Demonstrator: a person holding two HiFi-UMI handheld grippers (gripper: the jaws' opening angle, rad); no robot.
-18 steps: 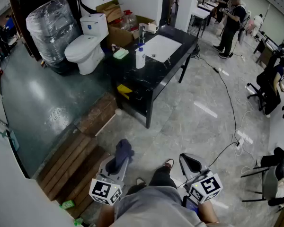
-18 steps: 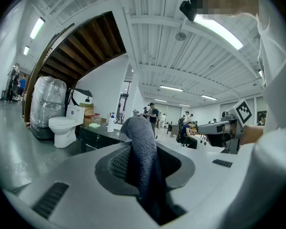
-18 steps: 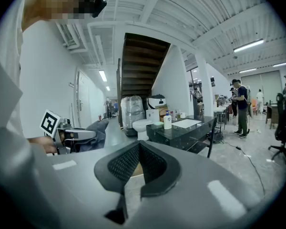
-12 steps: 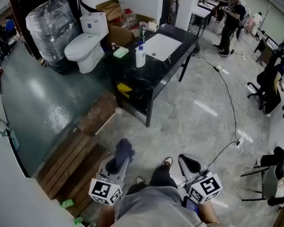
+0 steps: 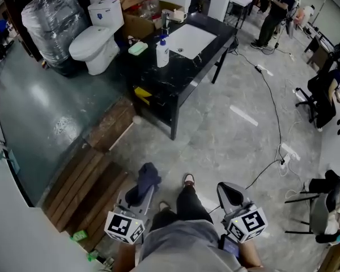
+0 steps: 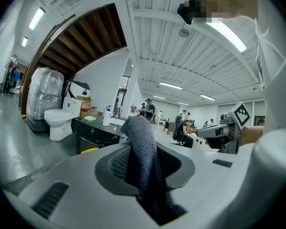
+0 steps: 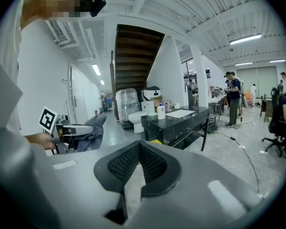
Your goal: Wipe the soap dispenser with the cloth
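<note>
left gripper (image 5: 140, 190): jaws clamped on a dark blue cloth (image 6: 142, 151), whose folded end stands up past the jaw tips.
cloth: soft, light and limp; judged likely to sag or slip unless it is kept bunched deep between the pads.
right gripper (image 5: 232, 197): jaws closed together, nothing held.
soap dispenser (image 5: 162, 52): white pump bottle, upright on a black table (image 5: 184, 81), well ahead of both grippers, untouched. judged light, smooth and easily tipped; best steadied at the body, below the pump.

Black table (image 5: 184, 83) w/ inset white basin (image 5: 190, 40): soap dispenser (image 5: 162, 53) upright just beside basin, pale-green block (image 5: 138, 48) nr dispenser.
</note>
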